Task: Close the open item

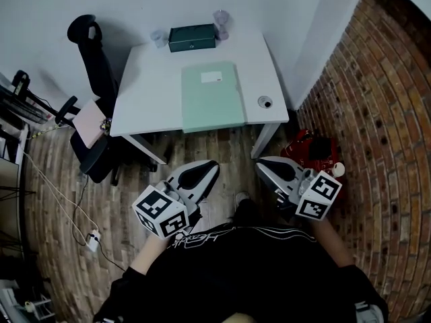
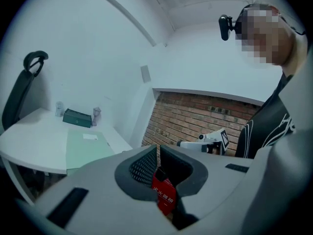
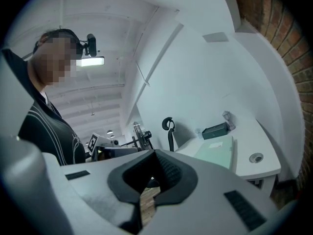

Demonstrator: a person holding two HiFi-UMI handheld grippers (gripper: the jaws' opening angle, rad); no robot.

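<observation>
While the person holds both tools low above the wood-plank floor (image 1: 60, 200), the left gripper (image 1: 205, 170) and the right gripper (image 1: 266, 163) each have their ribbed dark pads pressed together with nothing between them. Ahead stands a smooth white desk (image 1: 148, 93). A flat, pale green folder (image 1: 212, 96) with a small white label lies on it, cover down, reaching the front edge. At the back edge sits a dark green rectangular box (image 1: 192, 38), its lid down, flanked by two small clear cups (image 1: 221, 20) whose contents cannot be made out. A round metal-rimmed grommet (image 1: 265, 102) sits in the desk's front right corner. A black office chair (image 1: 94, 66) stands at the left, and a red bag (image 1: 310, 150) lies by the rough brick wall (image 1: 377, 113).
</observation>
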